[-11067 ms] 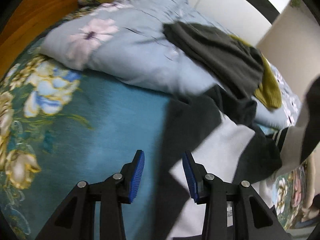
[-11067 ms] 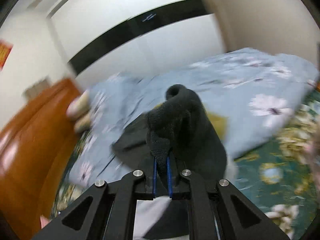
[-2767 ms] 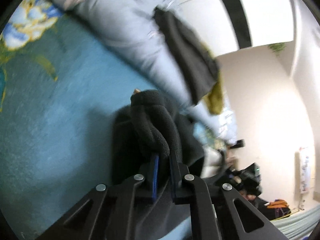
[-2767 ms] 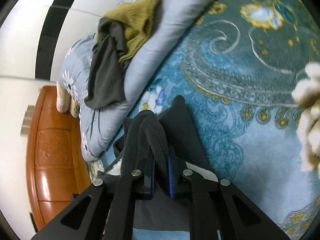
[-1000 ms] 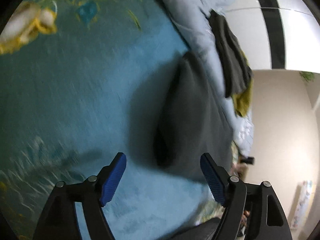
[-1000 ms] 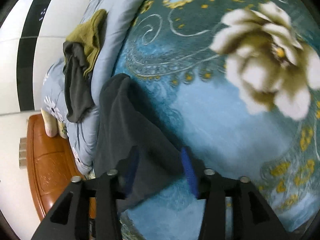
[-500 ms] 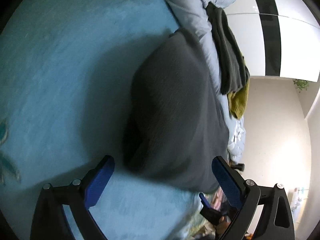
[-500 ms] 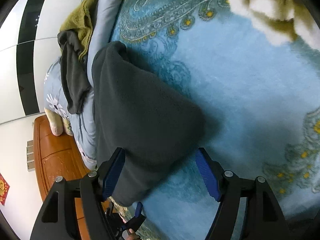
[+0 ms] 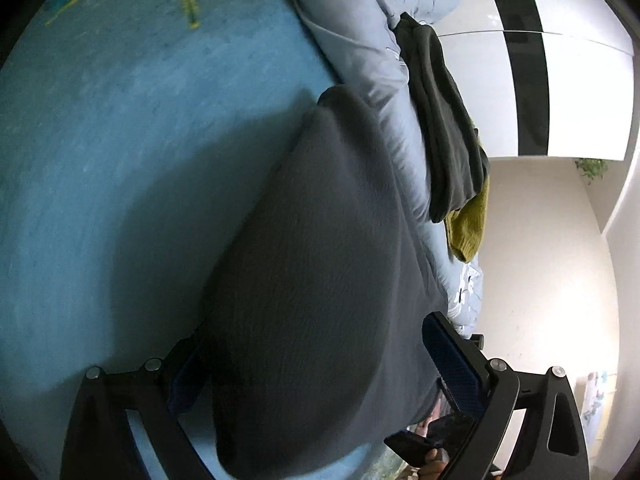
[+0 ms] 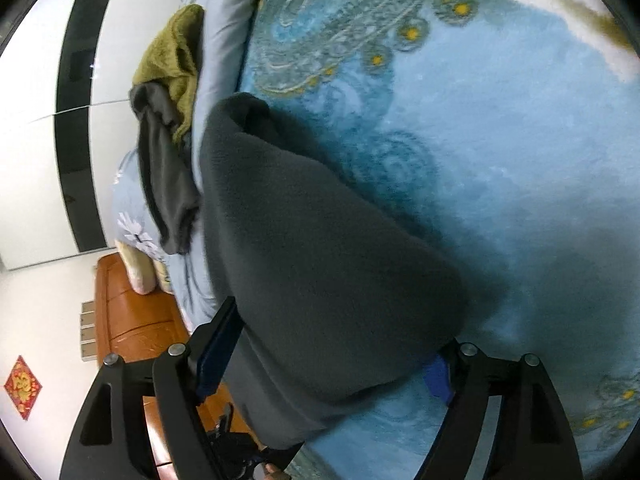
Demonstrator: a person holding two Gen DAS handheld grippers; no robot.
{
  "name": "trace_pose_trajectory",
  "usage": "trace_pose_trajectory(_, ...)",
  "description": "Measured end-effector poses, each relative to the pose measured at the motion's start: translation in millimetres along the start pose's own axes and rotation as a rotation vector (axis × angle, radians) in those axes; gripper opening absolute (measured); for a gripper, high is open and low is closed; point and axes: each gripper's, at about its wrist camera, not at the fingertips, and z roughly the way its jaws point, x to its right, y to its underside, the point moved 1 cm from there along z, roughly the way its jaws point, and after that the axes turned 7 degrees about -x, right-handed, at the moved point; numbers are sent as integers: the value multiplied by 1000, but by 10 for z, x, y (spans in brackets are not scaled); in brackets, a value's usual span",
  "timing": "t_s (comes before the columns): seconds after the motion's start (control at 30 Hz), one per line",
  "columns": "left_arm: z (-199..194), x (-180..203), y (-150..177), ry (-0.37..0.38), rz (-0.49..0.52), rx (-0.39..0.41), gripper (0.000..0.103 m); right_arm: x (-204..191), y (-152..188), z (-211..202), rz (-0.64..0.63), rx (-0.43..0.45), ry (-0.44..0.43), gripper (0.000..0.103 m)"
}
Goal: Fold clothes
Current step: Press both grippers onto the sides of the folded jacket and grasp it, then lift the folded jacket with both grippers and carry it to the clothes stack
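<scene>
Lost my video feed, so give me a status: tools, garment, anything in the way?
Both tools open, left tool and right tool straddling the folded dark fleece. Fleece flat on the blue blanket. Clothes pile sits apart on the duvet.

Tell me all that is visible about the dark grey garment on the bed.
The dark grey garment looks like thick, matte fleece. It lies folded into a long bundle with rounded edges on the blue blanket, one side against the pale blue duvet. Both open grippers, left and right, straddle its ends.
</scene>
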Motion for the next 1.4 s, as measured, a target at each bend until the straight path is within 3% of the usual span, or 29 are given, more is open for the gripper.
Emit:
trace_pose_trajectory(0.27,100,135,-88,0,44,-35,98,49,-86,111,27,-10,-13,83)
trace_pose_trajectory(0.4,141,218,-131,27,91,-60,98,-160,-103,124,-86,11,5,83)
trace_pose_trajectory(0.5,171,167,-173,20,64,-56,95,-365,-90,143,-194,12,-44,82)
trace_pose_trajectory(0.67,256,188,-198,-40,57,-49,92,-311,-136,345,-177,-41,38,75)
trace_pose_trajectory(0.77,277,235,-200,-107,56,-47,79,-317,-156,366,-167,-44,45,74)
trace_pose_trajectory(0.83,265,279,-184,-161,54,-46,61,-343,-141,348,-171,-41,62,68)
trace_pose_trajectory(0.93,248,373,-161,-231,58,-47,49,-399,-111,314,-178,-42,77,55)
trace_pose_trajectory(1.1,193,760,-127,-311,136,-51,39,-533,-43,223,-176,-36,86,42)
trace_pose_trajectory(1.4,-119,1821,128,-298,417,-55,37,-807,99,-242,-240,-47,30,36)
